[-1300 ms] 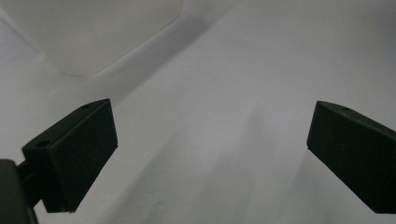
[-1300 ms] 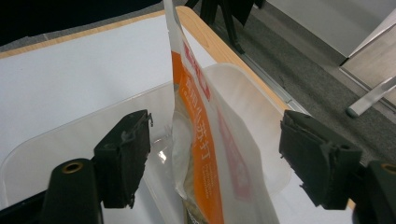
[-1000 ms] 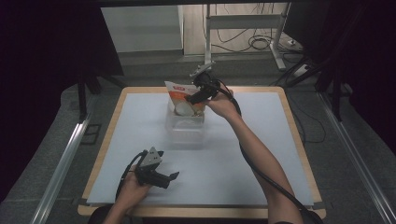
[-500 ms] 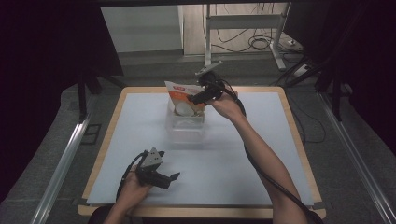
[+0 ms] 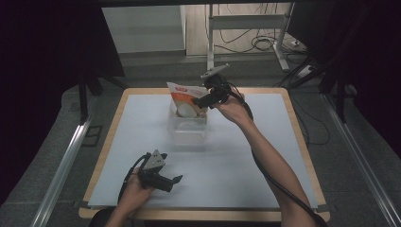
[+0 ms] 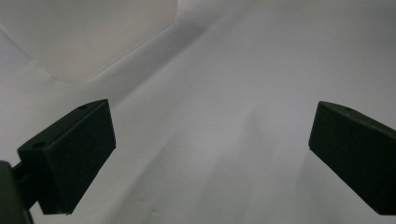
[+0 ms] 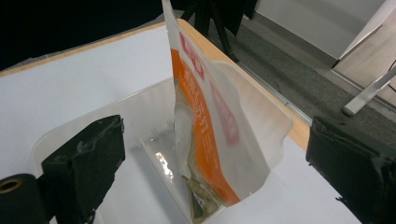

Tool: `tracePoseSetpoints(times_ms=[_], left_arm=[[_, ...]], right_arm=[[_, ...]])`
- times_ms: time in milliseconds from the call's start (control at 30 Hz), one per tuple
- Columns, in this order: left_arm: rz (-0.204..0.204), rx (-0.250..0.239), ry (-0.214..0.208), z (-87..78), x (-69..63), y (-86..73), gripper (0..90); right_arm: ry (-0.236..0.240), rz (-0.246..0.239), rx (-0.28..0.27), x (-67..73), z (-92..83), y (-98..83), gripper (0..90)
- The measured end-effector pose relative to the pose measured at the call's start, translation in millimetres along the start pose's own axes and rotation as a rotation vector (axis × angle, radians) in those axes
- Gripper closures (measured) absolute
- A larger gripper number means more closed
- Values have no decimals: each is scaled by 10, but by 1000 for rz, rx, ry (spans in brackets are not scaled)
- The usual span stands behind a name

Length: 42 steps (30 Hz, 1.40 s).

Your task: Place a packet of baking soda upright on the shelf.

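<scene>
My right gripper (image 5: 201,102) hangs over the clear plastic bin (image 5: 187,128) near the far edge of the table (image 5: 142,113), about midway along that edge. Its jaws have just been opening and now stand wide, with the orange-and-white pouch (image 5: 187,100) between them but untouched by either pad. The pouch stands upright in the far end of the bin, leaning against the bin's wall, its top well above the rim. In the right gripper view the pouch (image 7: 210,130) is seen edge-on, rising from the bin (image 7: 60,135), with my two black pads apart on either side.

My left gripper (image 5: 176,179) lies low near the table's near edge, towards the near left corner, resting on the white surface with my hand (image 5: 135,191) around it. Its jaws are wide and hold nothing; in the left gripper view bare table lies between them, and the bin's pale wall (image 6: 88,37) shows ahead at the upper left.

Beyond the far edge stand a metal frame (image 5: 246,28) and loose cables (image 5: 267,45) on the floor. A rail (image 5: 61,161) runs along the left side.
</scene>
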State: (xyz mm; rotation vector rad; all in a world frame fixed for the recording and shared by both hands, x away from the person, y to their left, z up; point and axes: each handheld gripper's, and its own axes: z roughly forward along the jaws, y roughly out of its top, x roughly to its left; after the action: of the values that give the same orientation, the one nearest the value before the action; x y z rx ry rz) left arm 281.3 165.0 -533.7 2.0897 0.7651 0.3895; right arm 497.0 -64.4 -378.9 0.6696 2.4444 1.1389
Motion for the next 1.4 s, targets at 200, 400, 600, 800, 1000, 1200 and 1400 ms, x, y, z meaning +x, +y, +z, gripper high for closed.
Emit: tracePoseSetpoints(times_ms=[200,400,600,800,1000,1200,1400], left_arm=[[0,0,0,1,0,0,6],[0,-2,0,1,1,0,6],[0,-3,-1,-2,2,0,7],[0,-3,0,-2,1,0,6],[0,-6,0,-4,0,0,7],[5,-4,1,-1,-2,1,7],[4,-4,2,-3,-1,2,7]], right_arm=[[-8,-30,6,37,-53,-20,43],[-7,-45,0,86,-106,-48,41],[-10,-51,-12,112,-170,-86,33],[-17,-42,-7,106,-233,-169,32],[-12,-33,-8,106,-343,-282,32],[-6,-26,-20,126,-458,-397,23],[-7,-33,-24,155,-557,-539,20]])
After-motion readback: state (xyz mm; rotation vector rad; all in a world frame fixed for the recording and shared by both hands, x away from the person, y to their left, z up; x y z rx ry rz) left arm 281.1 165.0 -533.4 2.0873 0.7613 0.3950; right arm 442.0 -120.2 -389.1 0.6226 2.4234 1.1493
